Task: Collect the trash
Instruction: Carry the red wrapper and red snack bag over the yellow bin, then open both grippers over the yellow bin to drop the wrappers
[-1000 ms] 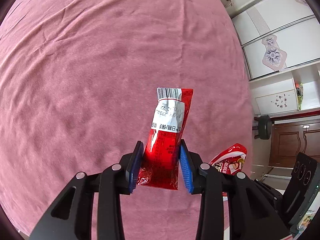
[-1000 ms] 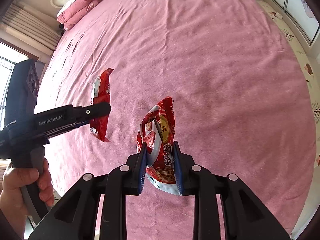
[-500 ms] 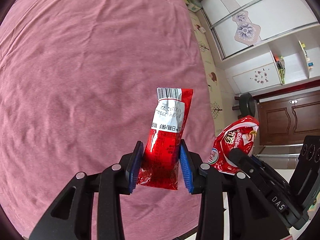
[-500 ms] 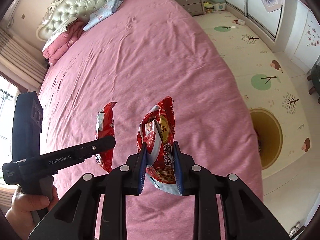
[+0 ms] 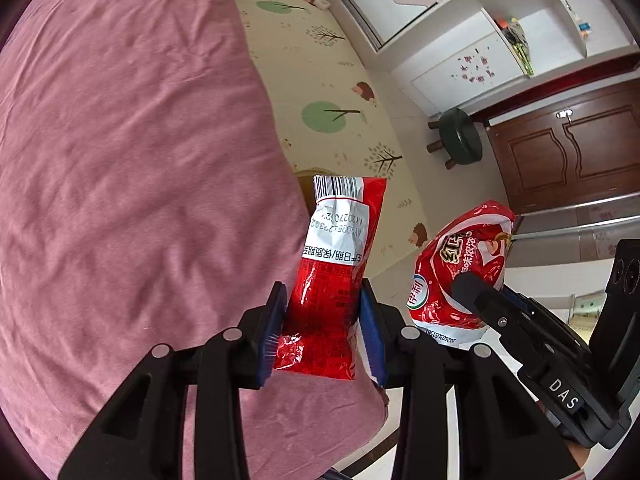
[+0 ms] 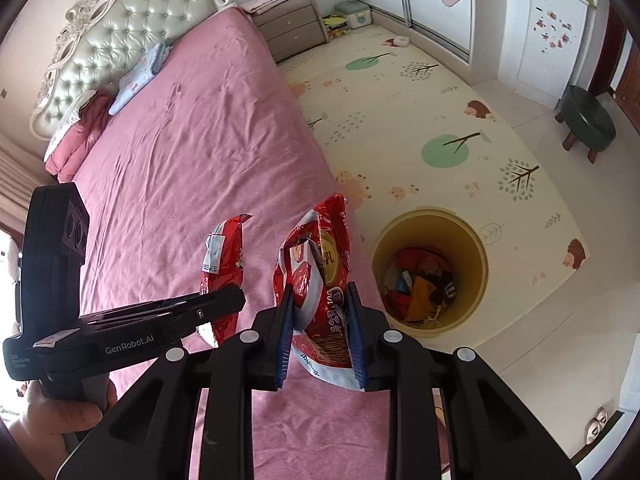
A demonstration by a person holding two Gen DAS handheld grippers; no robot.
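Note:
My left gripper [image 5: 323, 330] is shut on a flat red wrapper [image 5: 334, 272] with a barcode and white label, held upright over the bed's right edge. My right gripper [image 6: 320, 336] is shut on a crumpled red snack bag [image 6: 320, 276], also held upright. The snack bag also shows in the left wrist view [image 5: 456, 280], and the flat wrapper in the right wrist view [image 6: 224, 256]. A yellow trash bin [image 6: 476, 248] with several bits of trash inside stands on the floor, right of the bed and just ahead of my right gripper.
The pink bed [image 6: 192, 152] fills the left, with pillows and a tufted headboard [image 6: 120, 28] at the far end. A patterned floor mat [image 6: 420, 120] lies beside it. A dark stool [image 6: 588, 124], a nightstand [image 6: 292, 32] and wardrobes stand beyond.
Both grippers have swung right from over the bed towards its edge, each still holding its wrapper. The floor and the yellow bin have come into view.

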